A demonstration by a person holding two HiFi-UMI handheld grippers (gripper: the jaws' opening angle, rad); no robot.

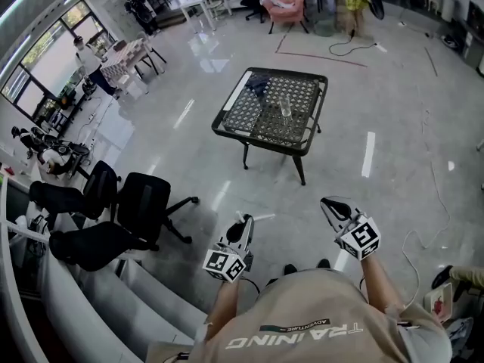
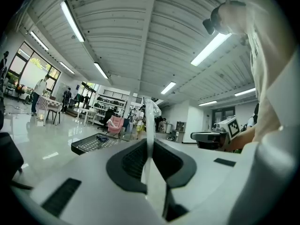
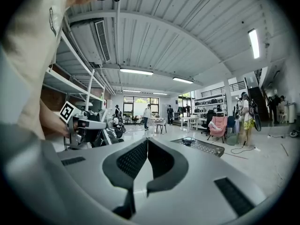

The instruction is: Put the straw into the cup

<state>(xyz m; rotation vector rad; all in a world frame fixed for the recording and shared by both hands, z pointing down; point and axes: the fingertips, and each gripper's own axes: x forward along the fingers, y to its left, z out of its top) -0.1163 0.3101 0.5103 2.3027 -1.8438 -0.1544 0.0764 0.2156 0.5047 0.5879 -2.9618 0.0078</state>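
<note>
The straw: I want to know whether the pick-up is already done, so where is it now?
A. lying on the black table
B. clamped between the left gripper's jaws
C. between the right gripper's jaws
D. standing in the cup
B: the left gripper view shows the straw upright between the closed jaws of the left gripper. The right gripper is shut on nothing, and the cup stands apart on the table.

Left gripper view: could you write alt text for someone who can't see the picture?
The left gripper pinches a thin, clear-wrapped straw that stands upright between its dark jaws. Farther off, a black mesh table stands at left and the right gripper shows at right.
</note>
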